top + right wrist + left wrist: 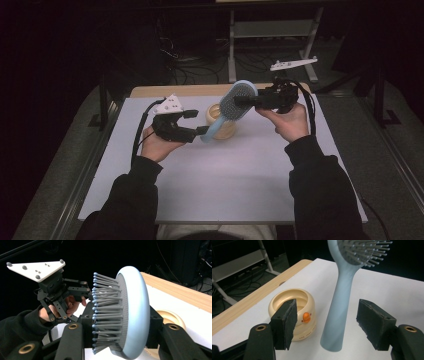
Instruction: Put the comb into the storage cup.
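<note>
A light blue hairbrush with grey bristles hangs tilted above the white table, head up and handle down to the left. My right gripper is shut on the brush's head, one jaw on the bristle side and one on the back. My left gripper is open. The brush's handle stands between its pads without touching either. Just behind the handle a cream round pot with an orange beak sits on the table.
The table's wooden far edge runs behind the pot. Beyond it stand a metal shelf frame and loose cables on the dark floor. The person's dark sleeves come in from the bottom.
</note>
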### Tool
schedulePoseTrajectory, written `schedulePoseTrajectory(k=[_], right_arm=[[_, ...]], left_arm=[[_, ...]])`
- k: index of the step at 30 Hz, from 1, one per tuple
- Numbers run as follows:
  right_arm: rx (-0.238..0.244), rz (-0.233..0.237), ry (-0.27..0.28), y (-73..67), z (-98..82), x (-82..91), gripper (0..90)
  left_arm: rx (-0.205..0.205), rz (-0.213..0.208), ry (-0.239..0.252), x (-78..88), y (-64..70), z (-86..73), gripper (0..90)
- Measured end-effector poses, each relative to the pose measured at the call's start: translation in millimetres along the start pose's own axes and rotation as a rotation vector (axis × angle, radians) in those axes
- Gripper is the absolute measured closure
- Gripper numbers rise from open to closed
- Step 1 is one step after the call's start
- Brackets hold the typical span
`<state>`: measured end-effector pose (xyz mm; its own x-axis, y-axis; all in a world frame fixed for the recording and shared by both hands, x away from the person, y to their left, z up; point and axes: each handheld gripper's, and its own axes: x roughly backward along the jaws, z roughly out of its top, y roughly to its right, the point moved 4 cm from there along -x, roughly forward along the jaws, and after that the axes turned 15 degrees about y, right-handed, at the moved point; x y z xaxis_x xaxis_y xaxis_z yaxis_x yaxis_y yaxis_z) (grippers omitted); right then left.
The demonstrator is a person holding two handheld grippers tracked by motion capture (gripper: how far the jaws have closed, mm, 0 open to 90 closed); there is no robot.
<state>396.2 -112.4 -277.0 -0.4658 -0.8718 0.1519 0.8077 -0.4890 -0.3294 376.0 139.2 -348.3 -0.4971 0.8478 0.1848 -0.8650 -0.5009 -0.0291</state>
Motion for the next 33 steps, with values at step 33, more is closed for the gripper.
schedulePoseTrajectory(k=[33], right_arm=[[0.106,-0.075,-0.023,-1.6,44.2,-3.7,53.9]], left_arm=[[0.089,0.104,0.105,60.3,-38.5,-29.3,0.0]])
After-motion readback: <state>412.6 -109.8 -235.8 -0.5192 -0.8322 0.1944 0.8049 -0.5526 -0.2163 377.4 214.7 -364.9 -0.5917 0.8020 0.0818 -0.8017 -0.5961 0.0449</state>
